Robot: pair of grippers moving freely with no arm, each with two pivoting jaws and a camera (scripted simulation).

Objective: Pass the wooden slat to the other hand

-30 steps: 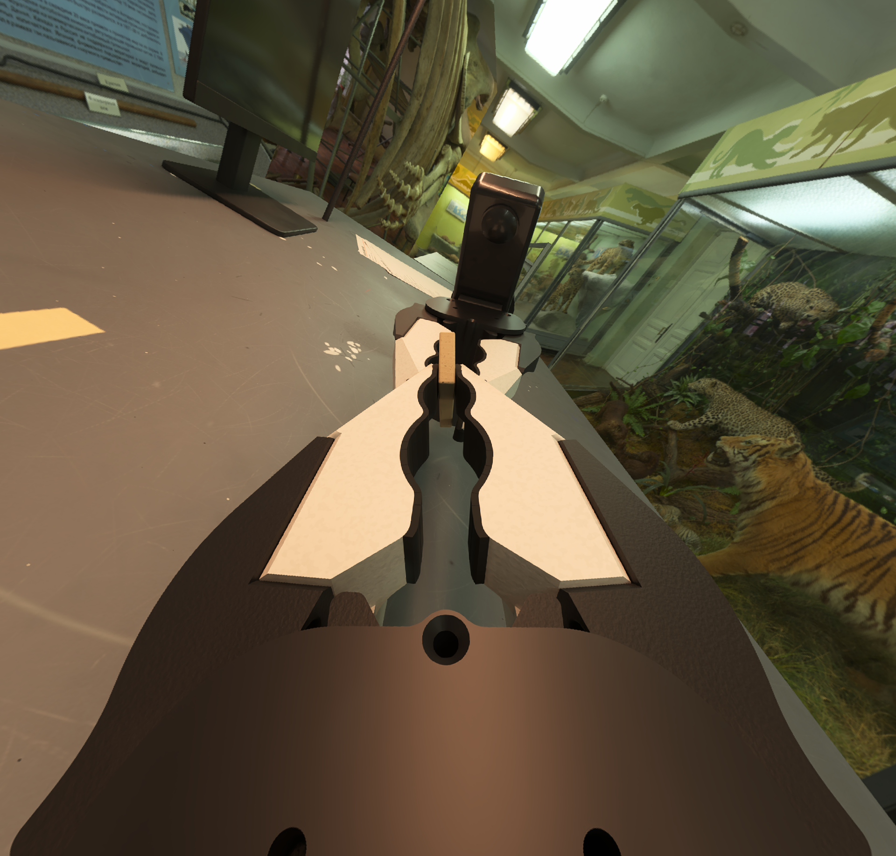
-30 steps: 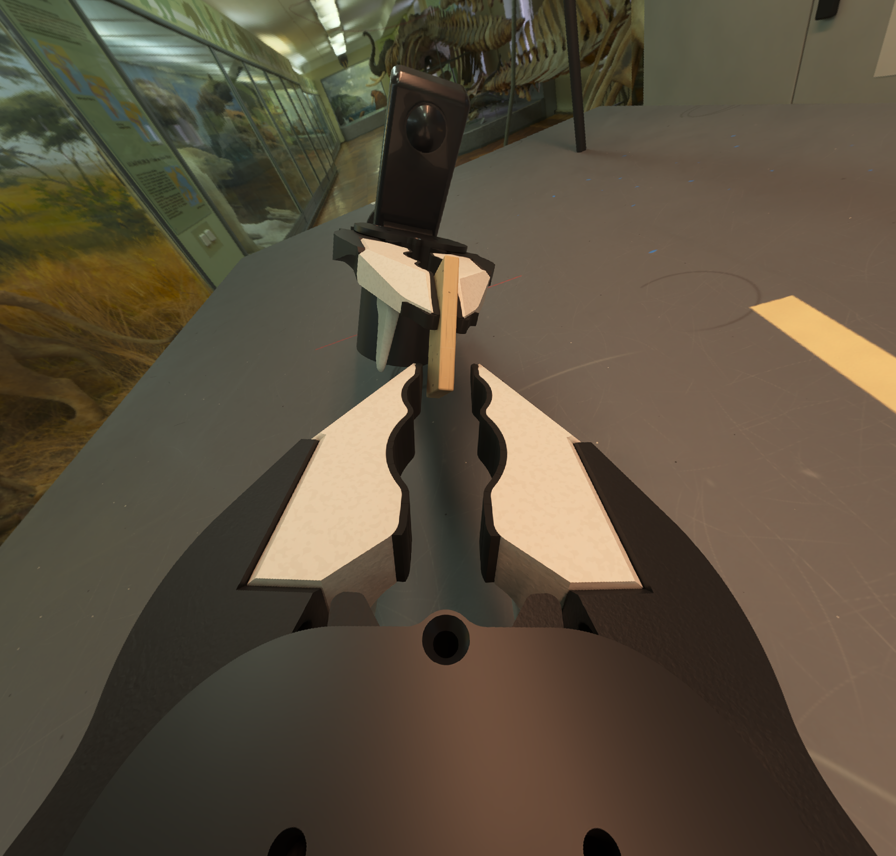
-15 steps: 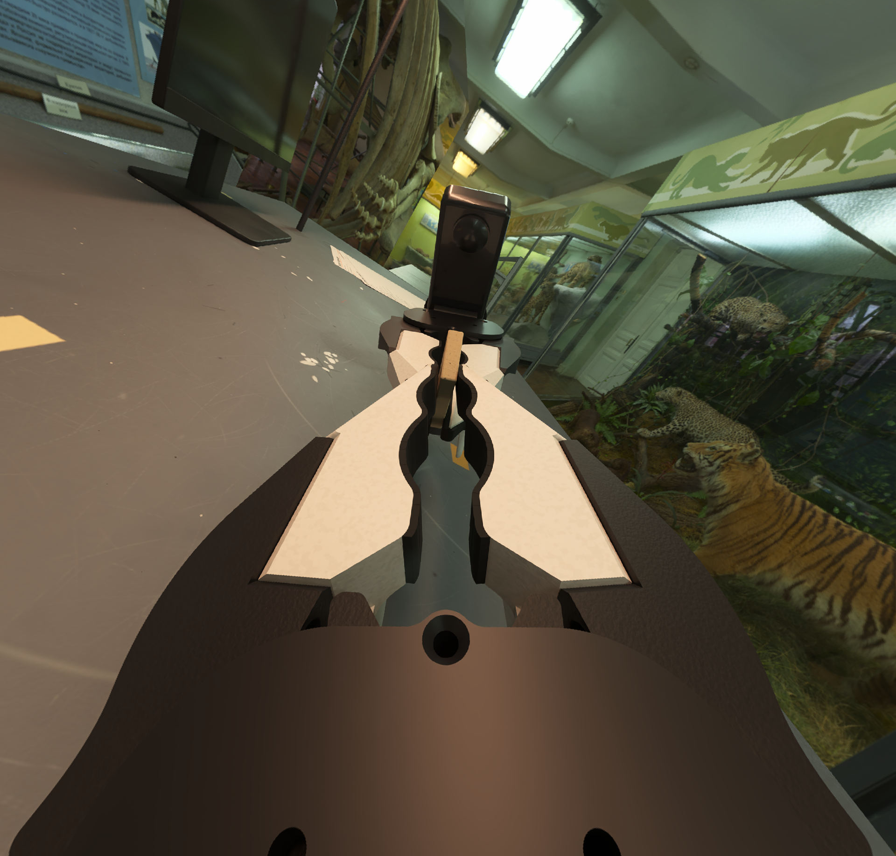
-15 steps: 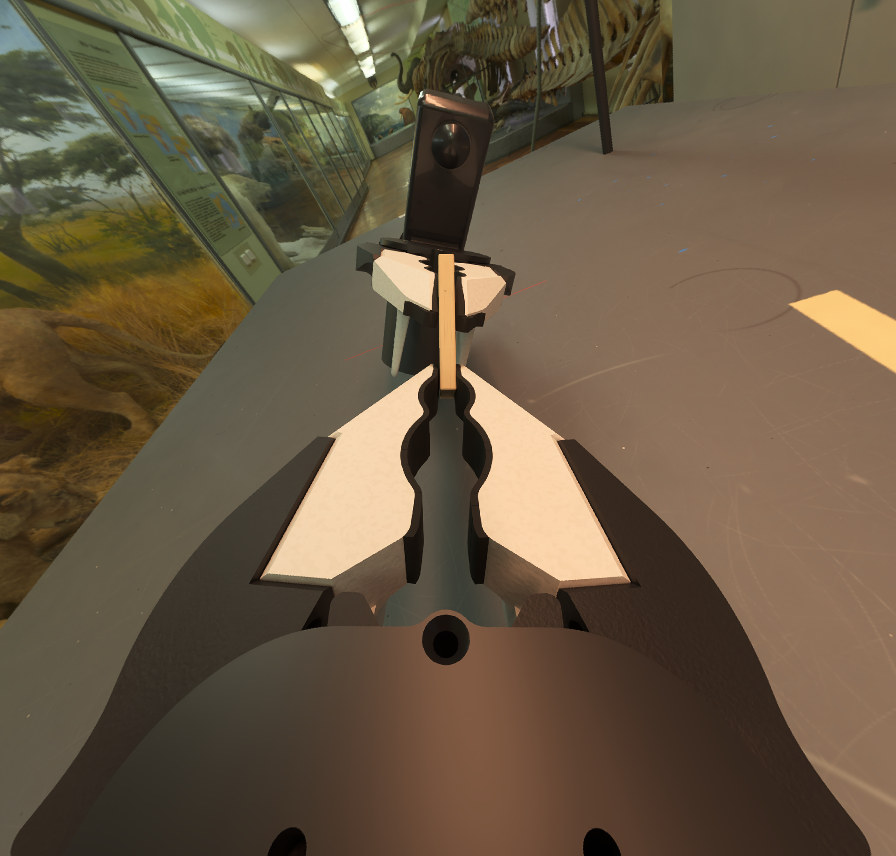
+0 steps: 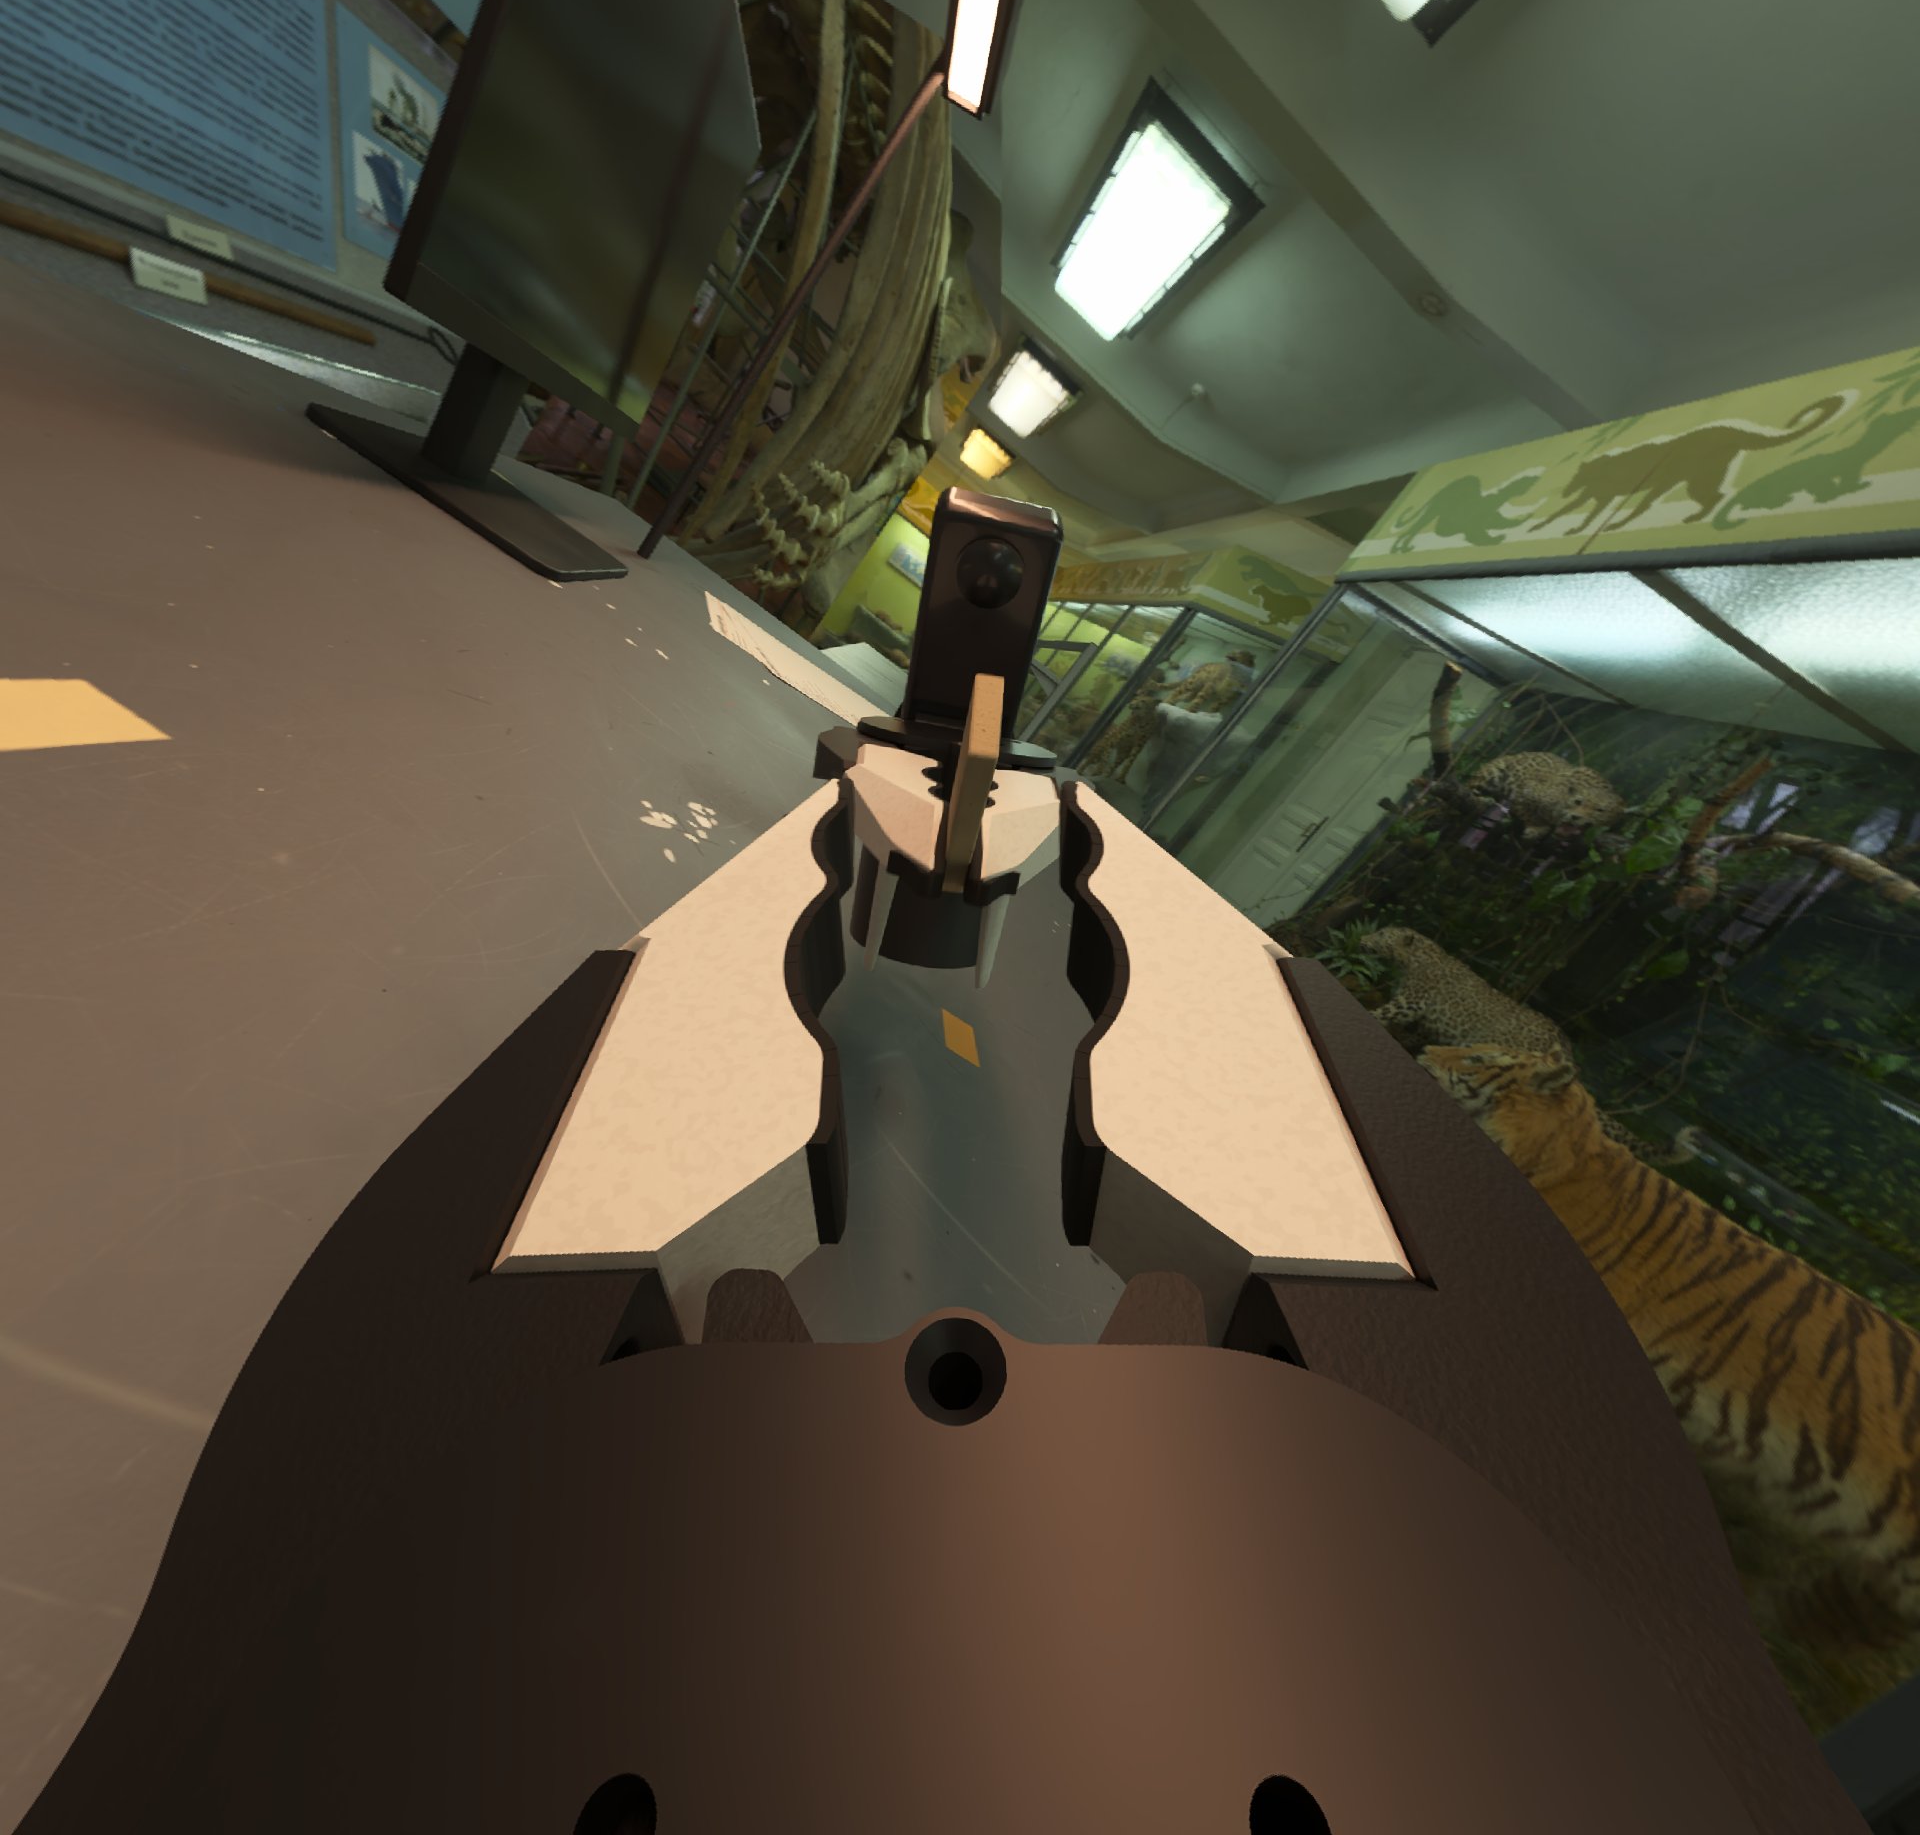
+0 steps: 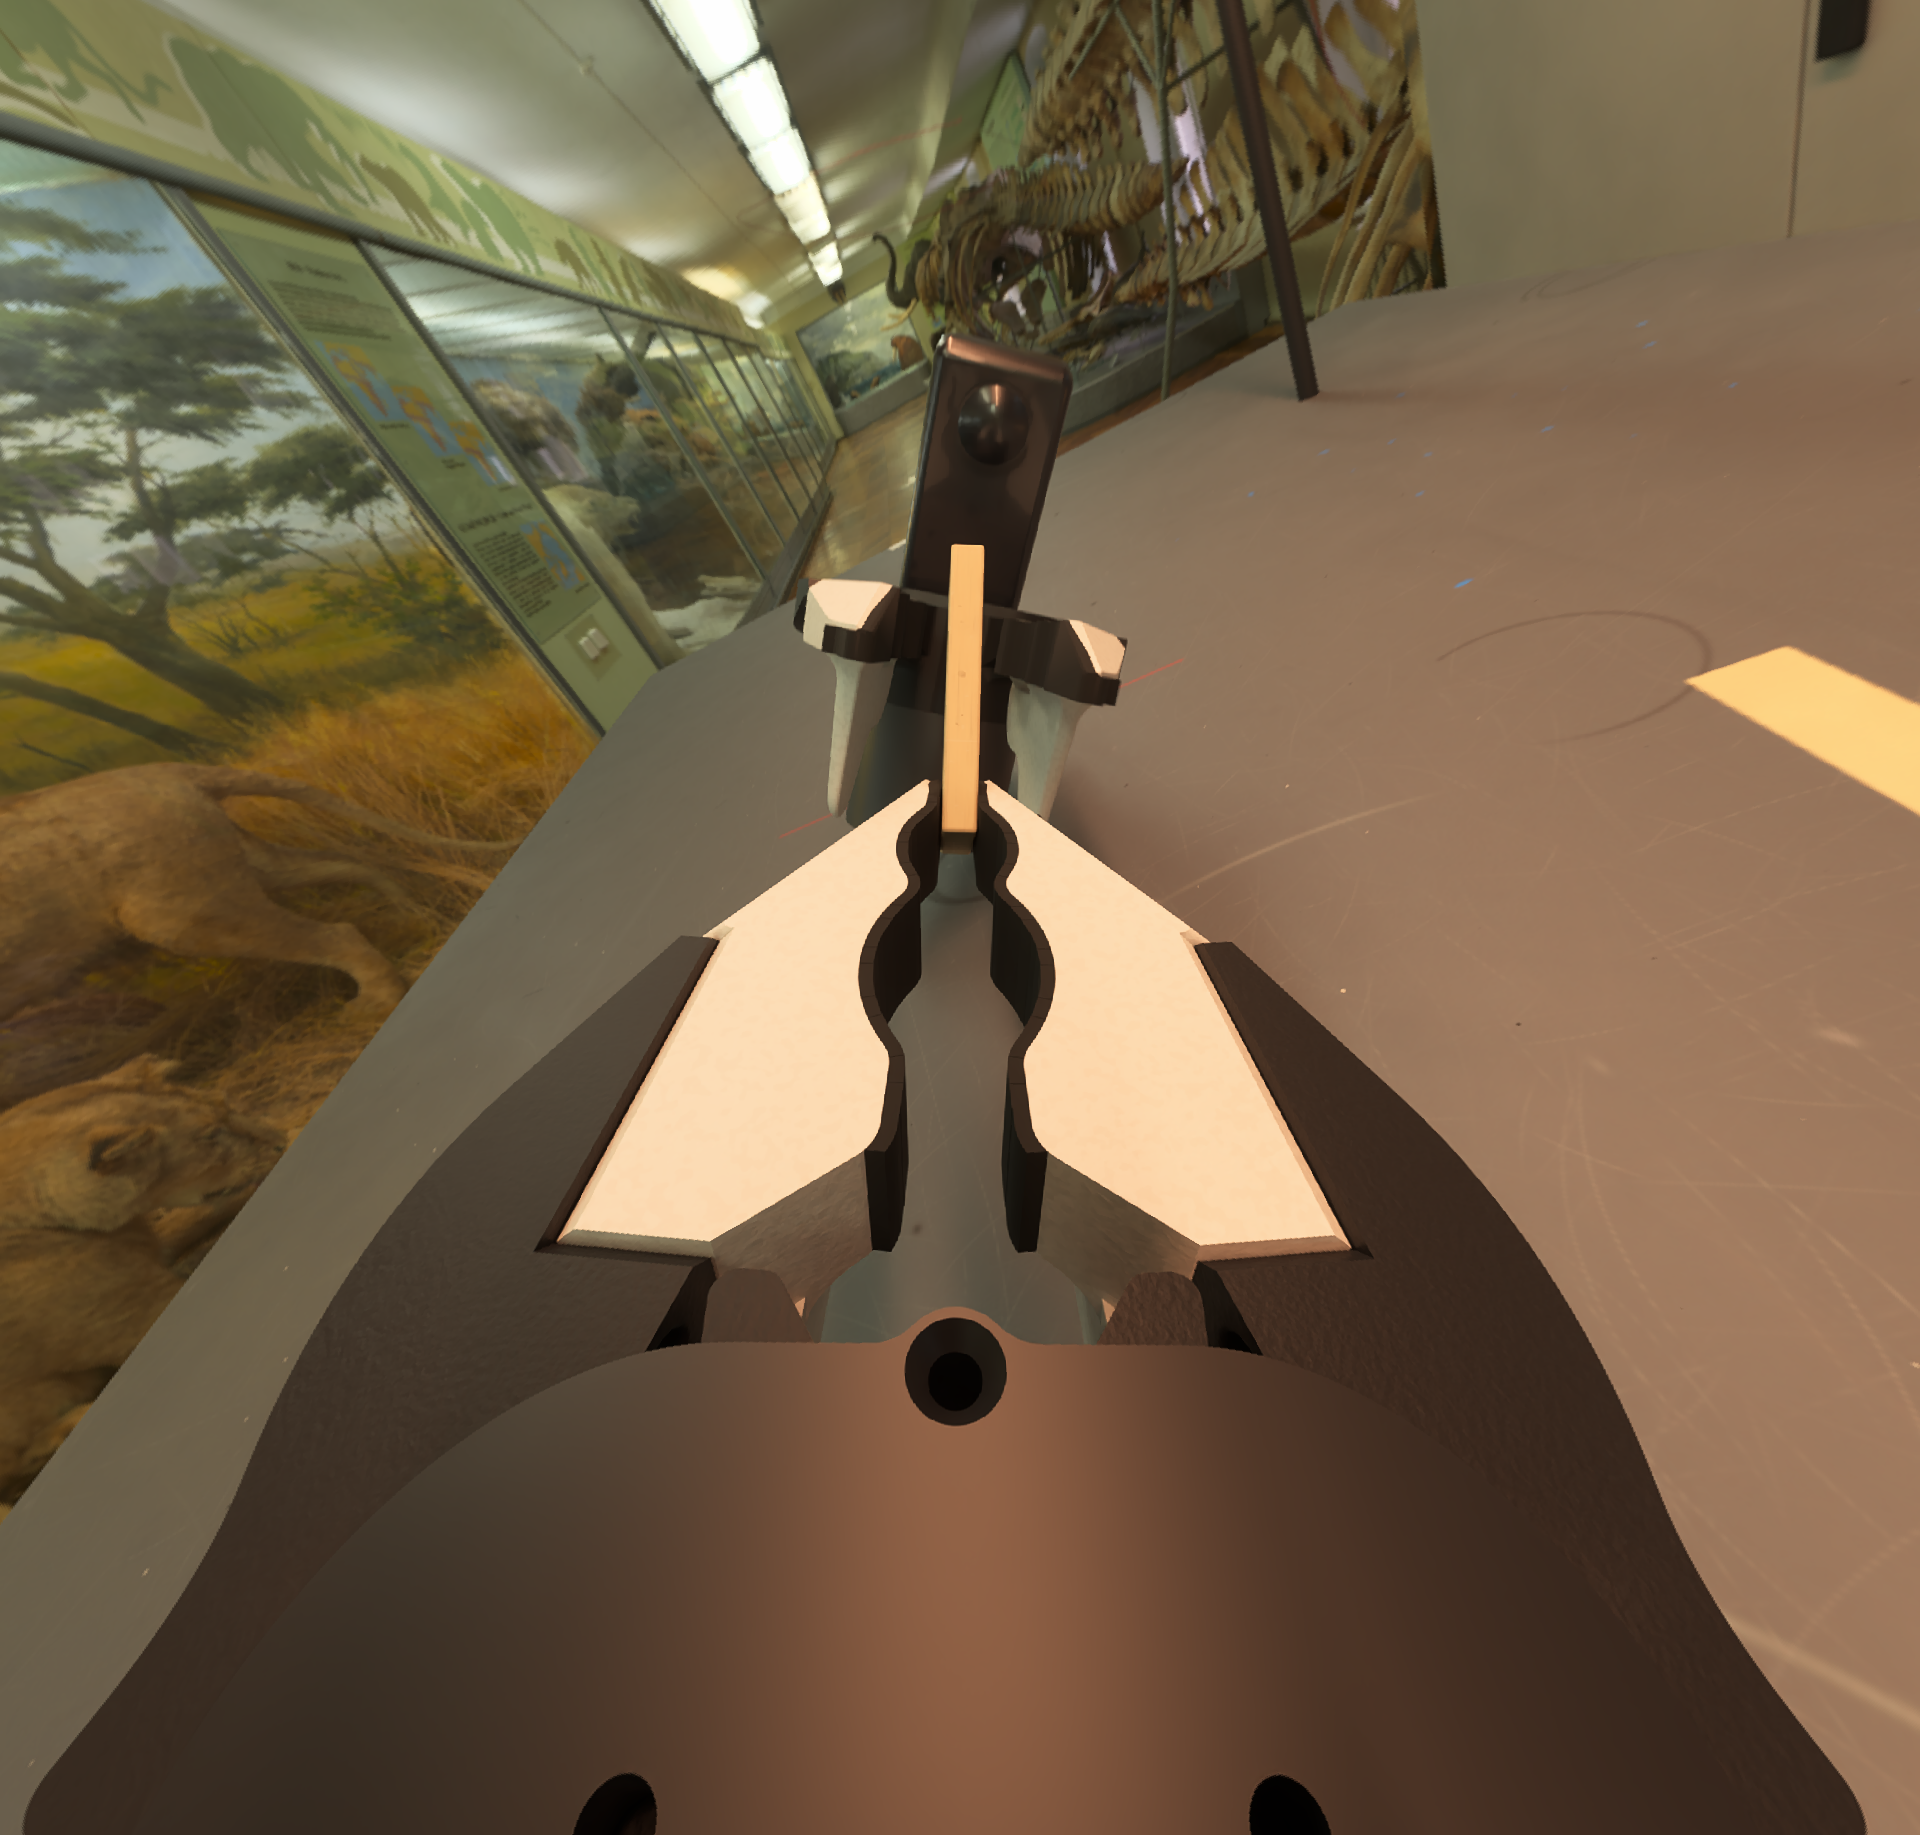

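Observation:
The wooden slat point(image 6: 964, 684) is a thin pale strip standing upright. My right gripper point(image 6: 958, 798) is shut on its lower end. The slat rises in front of my left gripper point(image 6: 956, 746), whose white fingers point(image 6: 857, 705) stand apart on either side of it without touching. In the left wrist view my left gripper point(image 5: 954, 809) is open and empty. Just ahead of it, my right gripper point(image 5: 961, 866) holds the slat point(image 5: 977, 777), which leans slightly right. Both grippers hover above the grey table point(image 5: 312, 850).
A dark monitor point(image 5: 582, 175) stands at the table's far left. A flat yellow strip point(image 5: 73, 710) lies on the table; it also shows in the right wrist view point(image 6: 1808, 715). A white sheet point(image 5: 790, 658) lies near the far edge. A small orange mark point(image 5: 961, 1037) lies below the grippers.
One second ago my left gripper held the slat and the right was open. The right shut on it, both held it, and now the left has opened and let go.

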